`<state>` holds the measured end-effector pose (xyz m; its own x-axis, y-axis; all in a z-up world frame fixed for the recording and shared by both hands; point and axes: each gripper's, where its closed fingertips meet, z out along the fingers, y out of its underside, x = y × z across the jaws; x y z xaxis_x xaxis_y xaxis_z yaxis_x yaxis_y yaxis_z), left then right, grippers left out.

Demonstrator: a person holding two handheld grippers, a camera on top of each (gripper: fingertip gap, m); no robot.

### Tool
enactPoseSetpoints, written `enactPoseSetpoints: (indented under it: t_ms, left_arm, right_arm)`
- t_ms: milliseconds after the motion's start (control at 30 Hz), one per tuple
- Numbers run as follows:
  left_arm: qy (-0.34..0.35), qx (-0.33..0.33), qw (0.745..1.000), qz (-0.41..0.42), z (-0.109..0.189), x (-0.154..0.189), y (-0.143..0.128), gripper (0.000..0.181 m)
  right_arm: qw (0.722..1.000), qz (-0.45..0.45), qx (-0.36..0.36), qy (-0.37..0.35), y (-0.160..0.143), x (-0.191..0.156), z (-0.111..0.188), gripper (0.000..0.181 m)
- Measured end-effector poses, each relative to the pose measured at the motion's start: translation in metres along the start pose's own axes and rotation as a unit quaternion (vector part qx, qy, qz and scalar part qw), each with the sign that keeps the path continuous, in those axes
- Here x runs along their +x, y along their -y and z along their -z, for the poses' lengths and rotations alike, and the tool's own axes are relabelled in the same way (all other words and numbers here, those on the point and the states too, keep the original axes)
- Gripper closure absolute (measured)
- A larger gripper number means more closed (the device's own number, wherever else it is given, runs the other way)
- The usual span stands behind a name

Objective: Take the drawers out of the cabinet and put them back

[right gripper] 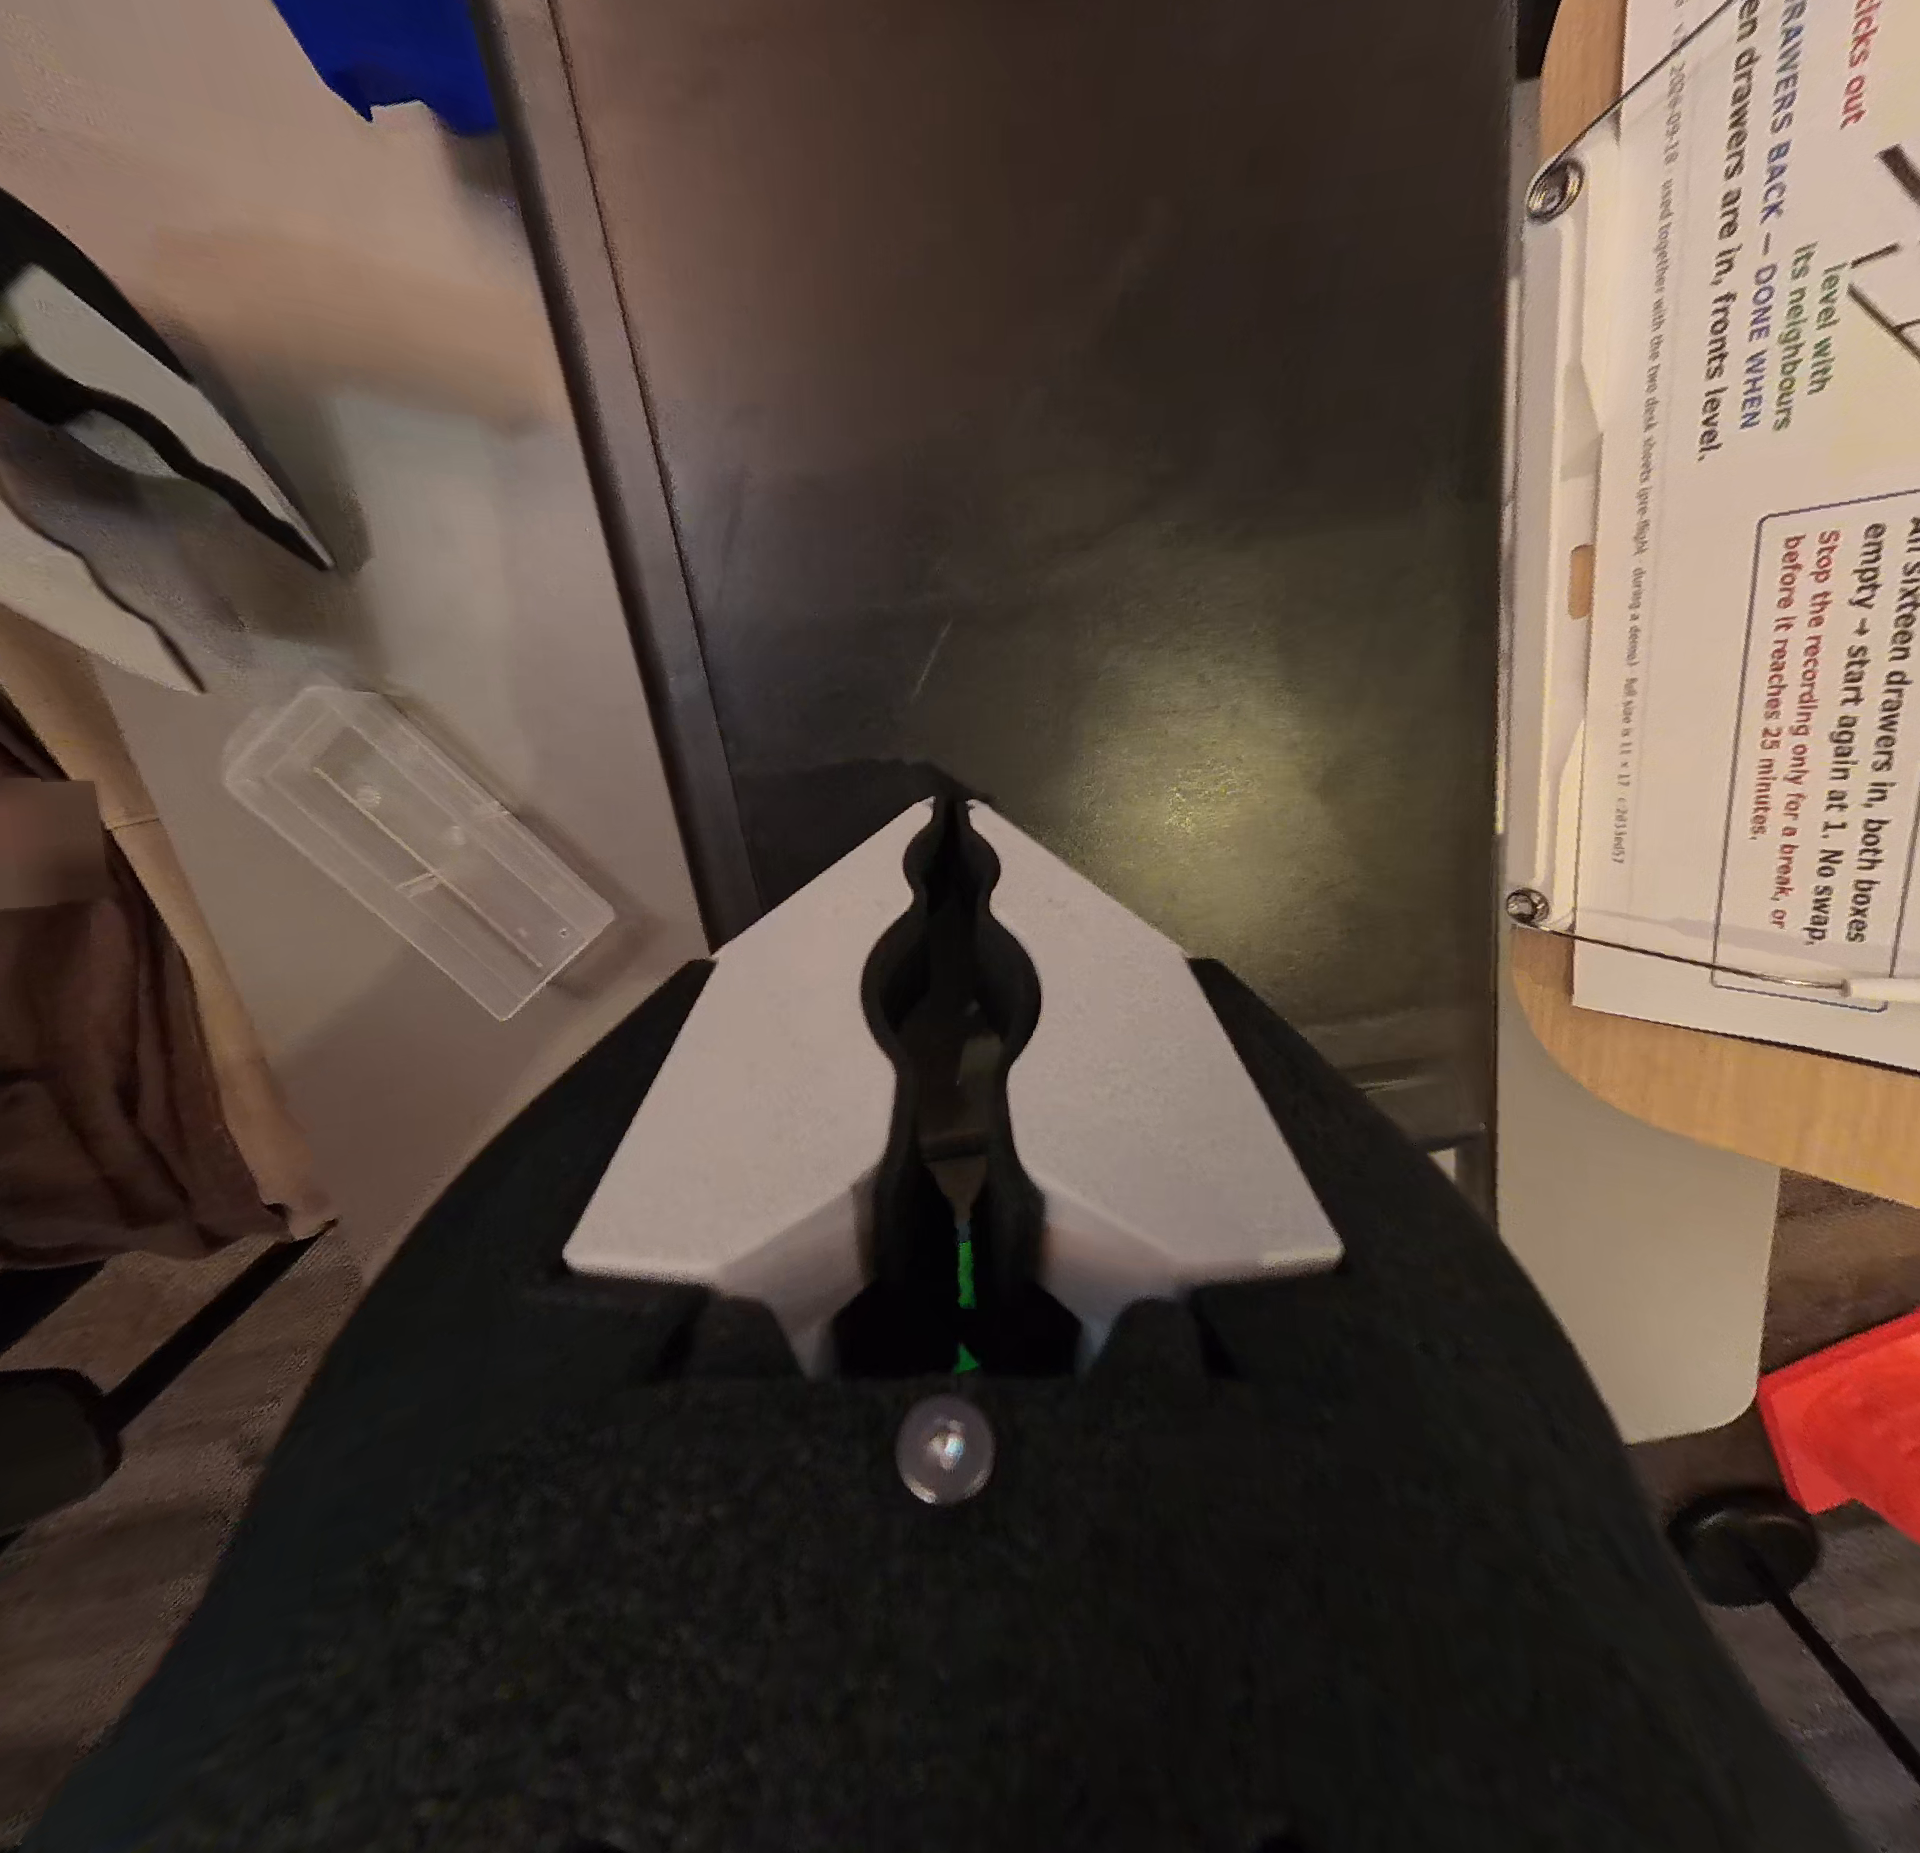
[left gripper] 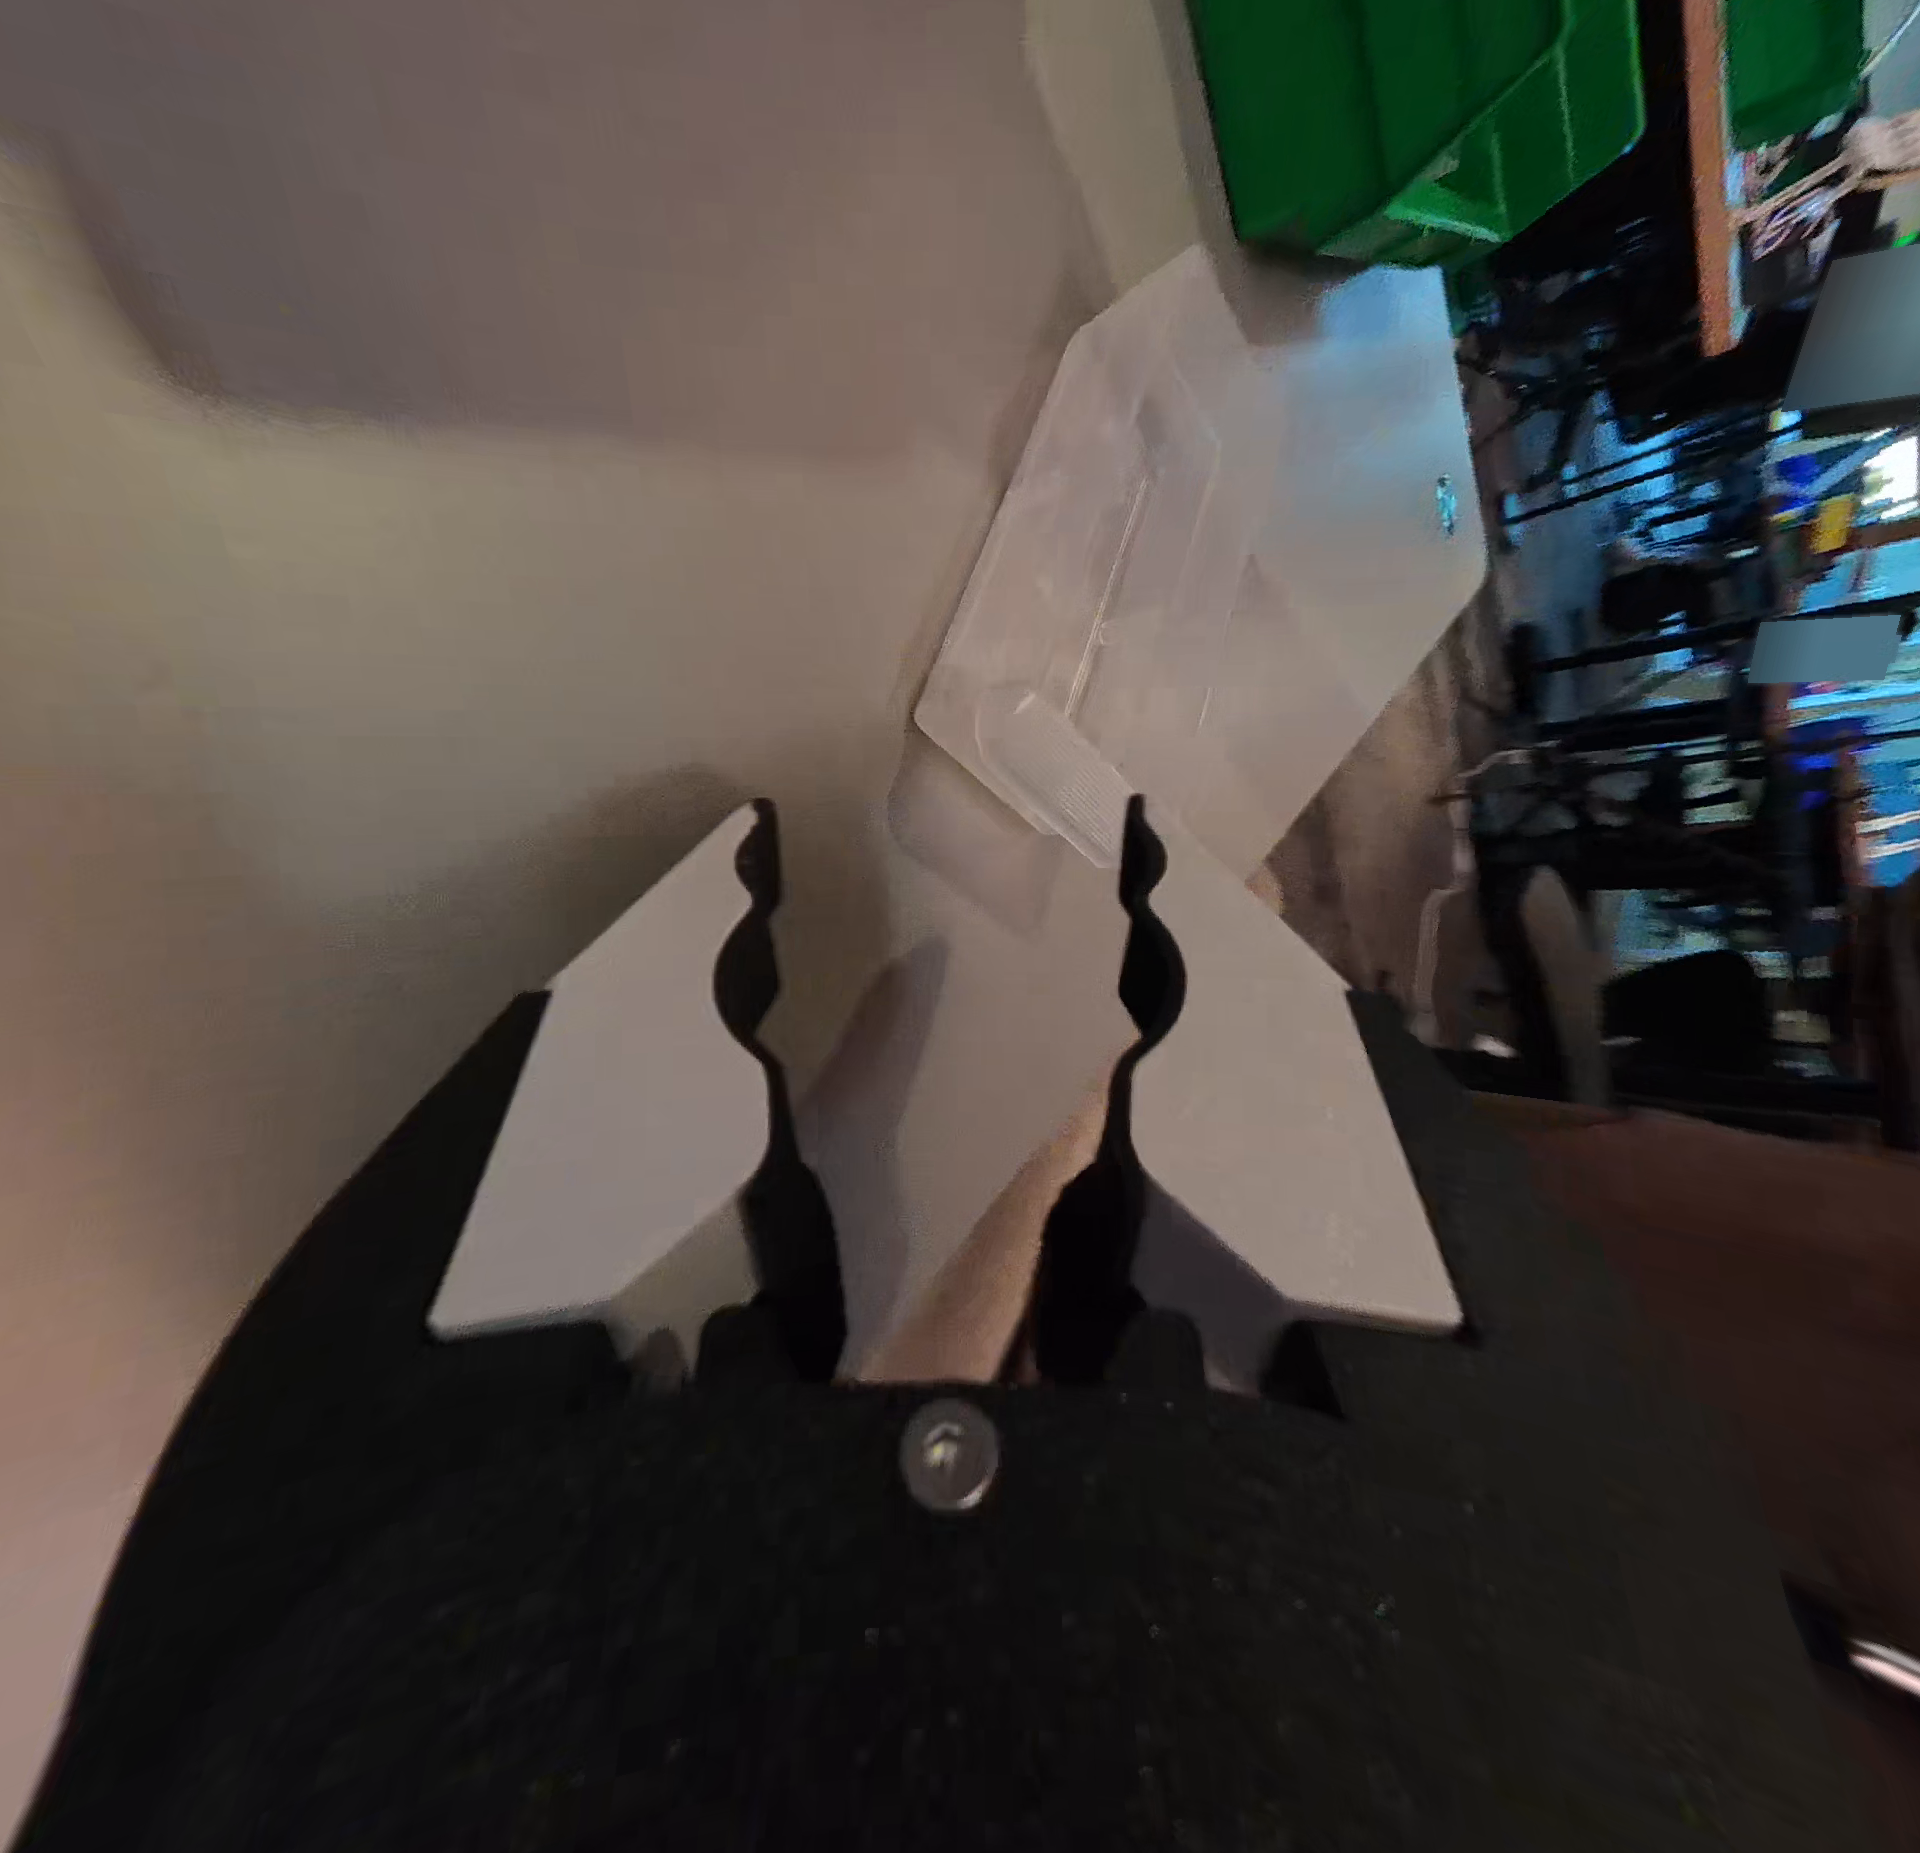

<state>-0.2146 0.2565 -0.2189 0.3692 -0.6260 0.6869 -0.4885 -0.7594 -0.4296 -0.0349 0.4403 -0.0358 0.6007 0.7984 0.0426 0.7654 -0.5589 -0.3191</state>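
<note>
A clear plastic drawer (left gripper: 1122, 598) lies loose on the white tabletop (left gripper: 416, 453), its ribbed handle (left gripper: 1070, 795) pointing at my left gripper (left gripper: 951, 827). The left gripper is open and empty, and its right fingertip (left gripper: 1138, 837) is just short of the handle. In the right wrist view the same drawer (right gripper: 416, 847) lies left of the dark metal cabinet (right gripper: 1091, 401), with the left gripper (right gripper: 260, 624) open just above it. My right gripper (right gripper: 951, 801) is shut with nothing in it, its tips close to the cabinet's plain face. No drawer fronts show.
A green bin (left gripper: 1403, 89) stands beyond the drawer. A blue bin (right gripper: 364, 16) sits behind the cabinet on the left. A wooden clipboard with a printed sheet (right gripper: 1714, 556) stands right of the cabinet. A red object (right gripper: 1849, 1429) lies at lower right. Shelving shows in the background (left gripper: 1662, 660).
</note>
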Motion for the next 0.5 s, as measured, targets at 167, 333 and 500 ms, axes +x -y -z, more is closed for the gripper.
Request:
enactPoseSetpoints:
  t_ms: [167,333,500]
  left_arm:
    - [0.142,0.104,0.946,-0.271,0.033,0.003,0.015,0.112]
    - [0.087,0.125,0.928,-0.34,0.033,0.043,0.008,0.116]
    - [0.099,0.116,0.919,-0.365,0.034,0.042,0.004,0.118]
  right_arm:
    - [0.999,-0.012,0.033,0.004,0.0,0.0,0.0,0.181]
    - [0.999,0.0,0.032,-0.013,0.001,0.001,0.001,0.181]
    - [0.996,0.038,0.057,-0.048,0.005,-0.022,0.016,0.158]
